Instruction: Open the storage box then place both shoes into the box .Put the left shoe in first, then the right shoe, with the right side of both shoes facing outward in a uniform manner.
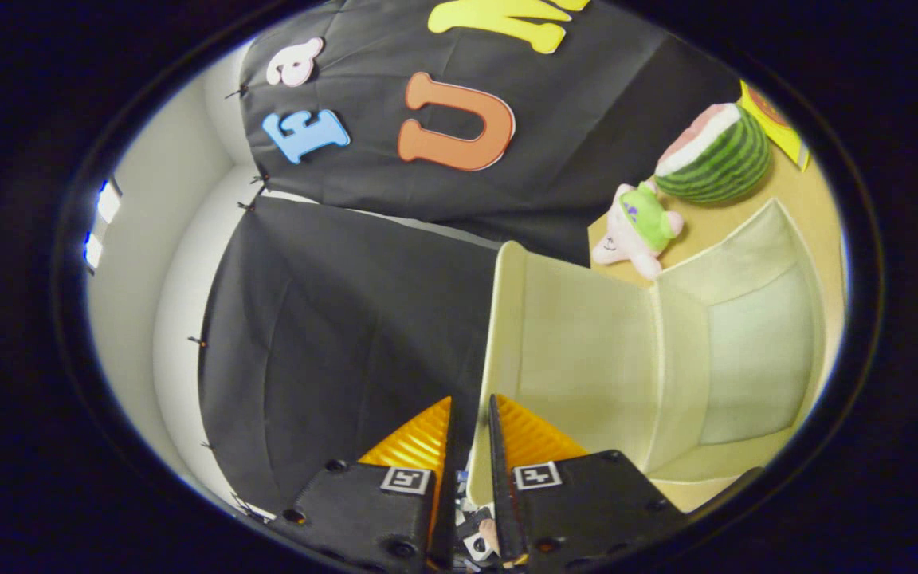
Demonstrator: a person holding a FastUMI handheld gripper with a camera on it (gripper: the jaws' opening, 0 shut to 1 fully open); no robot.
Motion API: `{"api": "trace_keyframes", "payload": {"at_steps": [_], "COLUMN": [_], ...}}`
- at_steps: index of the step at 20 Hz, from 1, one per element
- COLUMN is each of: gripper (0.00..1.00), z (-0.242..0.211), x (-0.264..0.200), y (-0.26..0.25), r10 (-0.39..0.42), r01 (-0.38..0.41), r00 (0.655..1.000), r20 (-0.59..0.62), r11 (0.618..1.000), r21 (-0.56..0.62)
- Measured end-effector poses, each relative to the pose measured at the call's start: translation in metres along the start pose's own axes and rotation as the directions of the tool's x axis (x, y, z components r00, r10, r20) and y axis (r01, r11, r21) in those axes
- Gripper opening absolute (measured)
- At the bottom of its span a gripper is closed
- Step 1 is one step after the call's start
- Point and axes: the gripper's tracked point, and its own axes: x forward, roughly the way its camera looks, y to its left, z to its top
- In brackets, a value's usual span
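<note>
The cream storage box [754, 359] stands on a tan tabletop, seen tilted. Its front flap [578, 343] is swung out from the box body and the hollow inside shows beyond it. My gripper [472, 414] is at the flap's free edge. The two fingers lie close together with the thin edge [484, 399] pinched between them, one finger on each face of the flap.
Beyond the box, on the tabletop [806, 187], lie a pink plush toy with a green hat [641, 227], a watermelon plush [714, 155] and a yellow card [774, 119]. Black cloth [331, 335] hangs to the flap's other side, with a white wall [148, 263] past it.
</note>
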Motion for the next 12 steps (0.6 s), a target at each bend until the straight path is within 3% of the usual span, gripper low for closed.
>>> {"api": "trace_keyframes", "payload": {"at_steps": [5,8,12], "gripper": [1.0,1.0,1.0], "z": [-0.02,-0.027,-0.006], "x": [0.011,-0.002,-0.039], "y": [-0.029,-0.054,-0.1], "r10": [-0.168,-0.265,-0.4], "r01": [0.171,0.255,0.39], "r00": [0.985,0.964,0.916], "r20": [0.031,-0.007,0.041], "r11": [0.965,0.934,0.859], "r21": [-0.2,-0.25,-0.331]}}
